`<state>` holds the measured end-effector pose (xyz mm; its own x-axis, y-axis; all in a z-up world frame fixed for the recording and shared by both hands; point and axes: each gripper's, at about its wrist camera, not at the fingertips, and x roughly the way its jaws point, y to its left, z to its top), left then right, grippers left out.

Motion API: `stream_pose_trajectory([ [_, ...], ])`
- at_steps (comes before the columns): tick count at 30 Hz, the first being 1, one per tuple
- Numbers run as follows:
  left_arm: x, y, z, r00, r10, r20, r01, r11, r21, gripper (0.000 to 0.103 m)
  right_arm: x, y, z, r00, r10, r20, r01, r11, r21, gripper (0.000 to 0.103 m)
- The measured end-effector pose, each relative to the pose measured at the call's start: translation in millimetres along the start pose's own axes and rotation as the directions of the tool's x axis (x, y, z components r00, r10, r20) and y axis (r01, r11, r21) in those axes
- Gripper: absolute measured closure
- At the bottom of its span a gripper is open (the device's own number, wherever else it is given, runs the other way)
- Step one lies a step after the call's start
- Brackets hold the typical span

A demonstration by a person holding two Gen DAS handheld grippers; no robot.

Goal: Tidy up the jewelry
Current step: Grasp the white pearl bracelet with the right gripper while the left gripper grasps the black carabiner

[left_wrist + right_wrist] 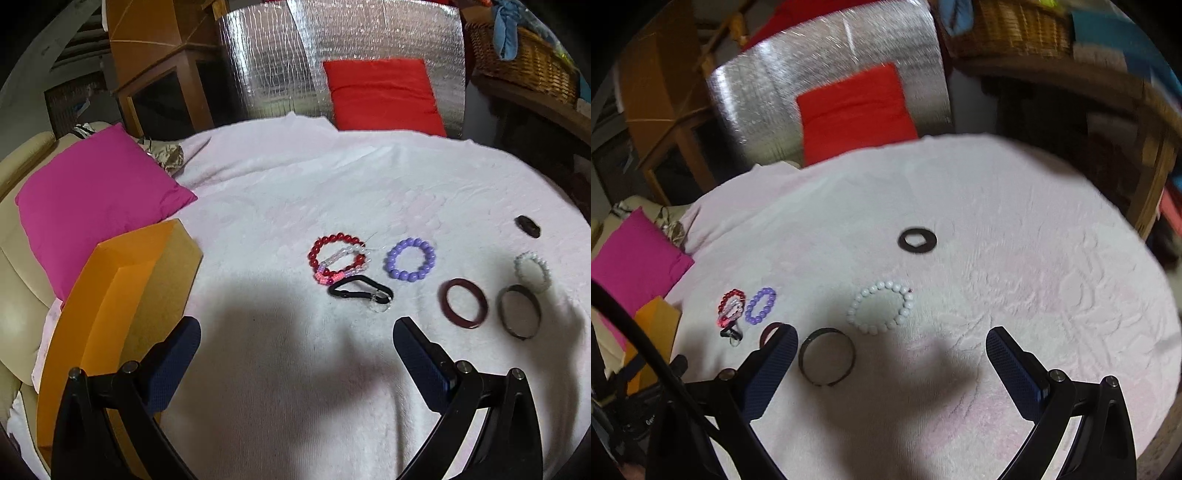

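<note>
Soft, nubby white cloth (295, 177) across the middle of the frame. Glossy smooth beads, plastic or glass perhaps, on the red bracelet (334, 243) and purple bracelet (410, 258). Matt black carabiner (351, 290). Crinkled shiny foil sheet (332, 44) at top. Woven wicker basket (528, 62), upper right. Matt orange cardboard box (110, 295), lower left.
</note>
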<state>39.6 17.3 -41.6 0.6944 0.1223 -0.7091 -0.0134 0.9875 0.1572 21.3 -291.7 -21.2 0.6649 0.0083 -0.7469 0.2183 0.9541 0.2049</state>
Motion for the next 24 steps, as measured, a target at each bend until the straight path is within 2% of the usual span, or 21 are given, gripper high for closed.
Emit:
stream_pose_trajectory([
  [5, 22, -1, 5, 0.995, -0.07, -0.076, 0.068, 0.997, -0.025, 0.0, 32, -13, 10, 0.998, -0.004, -0.057, 0.005, 1.0, 0.019, 0.002],
  [8, 31, -3, 6, 0.984, -0.152, -0.09, 0.15, 0.988, -0.032, 0.0, 45, -26, 15, 0.996, 0.026, -0.084, -0.02, 0.997, 0.07, 0.012],
  [10, 36, -5, 6, 0.976, -0.187, -0.108, 0.184, 0.982, -0.033, 0.0, 51, -33, 17, 0.992, 0.06, -0.107, -0.048, 0.993, 0.112, 0.015],
  [14, 41, -8, 5, 0.971, -0.211, -0.111, 0.211, 0.977, -0.013, 0.0, 62, -34, 18, 0.986, 0.106, -0.13, -0.085, 0.985, 0.152, 0.02],
  [16, 42, -5, 6, 0.962, -0.25, -0.114, 0.248, 0.968, -0.029, 0.0, 69, -27, 18, 0.983, 0.111, -0.149, -0.09, 0.986, 0.138, 0.024],
  [21, 48, -4, 7, 0.968, -0.221, -0.119, 0.221, 0.975, -0.014, 0.0, 88, -12, 18, 0.979, 0.091, -0.18, -0.067, 0.988, 0.136, 0.024],
  [24, 51, -2, 7, 0.97, -0.208, -0.126, 0.209, 0.978, -0.004, 0.0, 101, 4, 13, 0.978, 0.04, -0.203, -0.023, 0.996, 0.085, 0.025],
])
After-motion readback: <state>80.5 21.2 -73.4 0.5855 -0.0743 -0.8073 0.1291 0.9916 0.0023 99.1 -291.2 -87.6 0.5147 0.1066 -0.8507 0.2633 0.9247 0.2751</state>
